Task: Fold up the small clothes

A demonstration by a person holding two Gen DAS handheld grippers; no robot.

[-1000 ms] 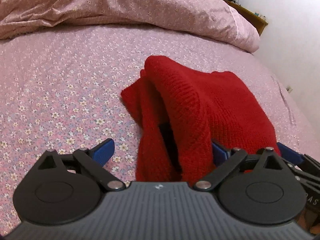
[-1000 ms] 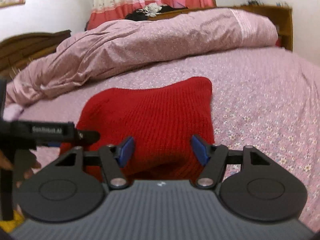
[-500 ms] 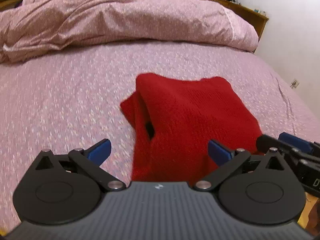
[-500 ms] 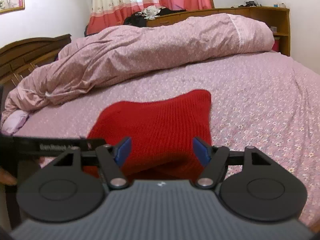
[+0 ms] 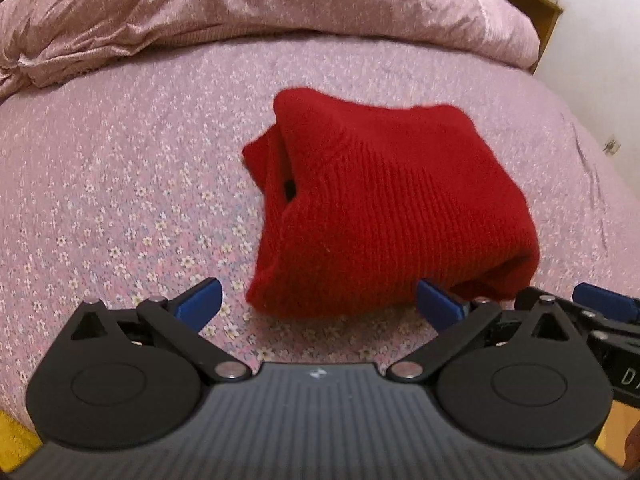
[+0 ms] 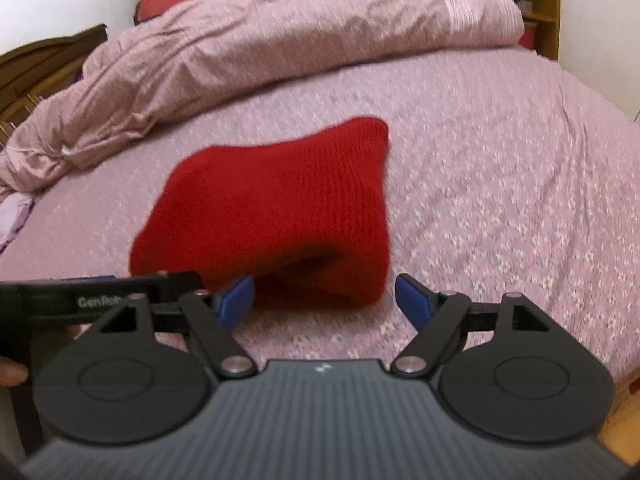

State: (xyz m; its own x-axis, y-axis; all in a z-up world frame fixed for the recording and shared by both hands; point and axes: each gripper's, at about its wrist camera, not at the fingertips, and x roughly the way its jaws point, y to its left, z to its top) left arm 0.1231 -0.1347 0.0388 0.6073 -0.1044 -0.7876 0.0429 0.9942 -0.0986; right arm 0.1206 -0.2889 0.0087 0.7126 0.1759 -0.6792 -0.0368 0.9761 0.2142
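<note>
Both claws stand spread wide and grip nothing: the left gripper (image 5: pixel 318 304) and the right gripper (image 6: pixel 324 300), whose jaws have just been opening, hang just short of the folded red knitted sweater (image 5: pixel 384 208). It lies on the floral pink bedsheet (image 5: pixel 120 184), below the rumpled pink duvet (image 6: pixel 280 36). Its near edge looks slightly blurred.

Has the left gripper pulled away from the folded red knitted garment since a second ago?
Yes. The left gripper, jaws open and empty, has backed off toward the near bed edge: flowered pink bedsheet now shows between its fingertips and the folded red knitted garment, which had reached between them.
</note>
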